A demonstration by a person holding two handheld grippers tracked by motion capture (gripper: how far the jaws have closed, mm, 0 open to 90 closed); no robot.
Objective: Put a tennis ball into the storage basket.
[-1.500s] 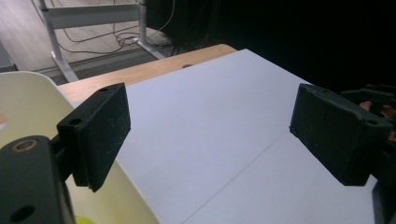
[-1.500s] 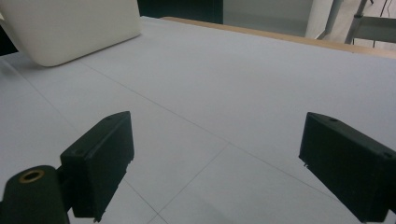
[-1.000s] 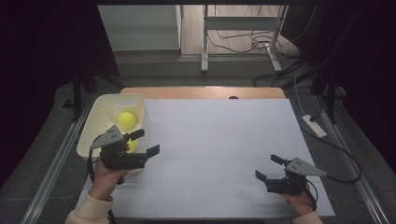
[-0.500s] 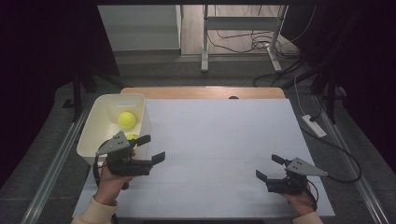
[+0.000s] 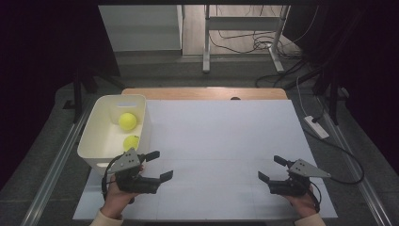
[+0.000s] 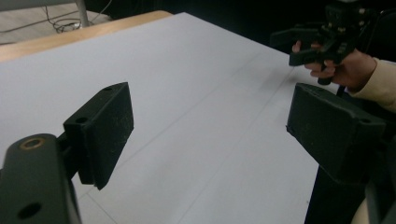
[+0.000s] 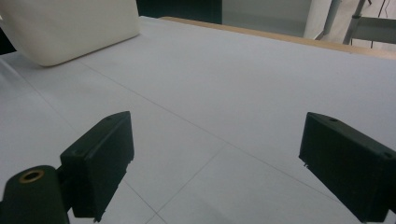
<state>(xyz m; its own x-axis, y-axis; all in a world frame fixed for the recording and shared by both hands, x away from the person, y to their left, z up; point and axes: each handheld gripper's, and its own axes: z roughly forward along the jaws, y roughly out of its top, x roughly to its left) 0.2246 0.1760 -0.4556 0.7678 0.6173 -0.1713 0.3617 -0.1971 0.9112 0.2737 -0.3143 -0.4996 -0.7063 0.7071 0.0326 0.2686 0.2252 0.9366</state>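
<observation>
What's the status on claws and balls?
Left claw open, empty, jaws just been closing some. Right claw open, empty, low over the white sheet. Two yellow balls in the bin. Nothing in the way.

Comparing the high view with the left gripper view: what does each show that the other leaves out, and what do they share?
High view alone: the cream bin at the table's left with two yellow balls inside, the left gripper from above, and the floor and cables beyond the table.

Left gripper view alone: a close look along its own two black jaws, standing apart with nothing between them.

Both: the white sheet covering the table and the right gripper in the person's hand.
</observation>
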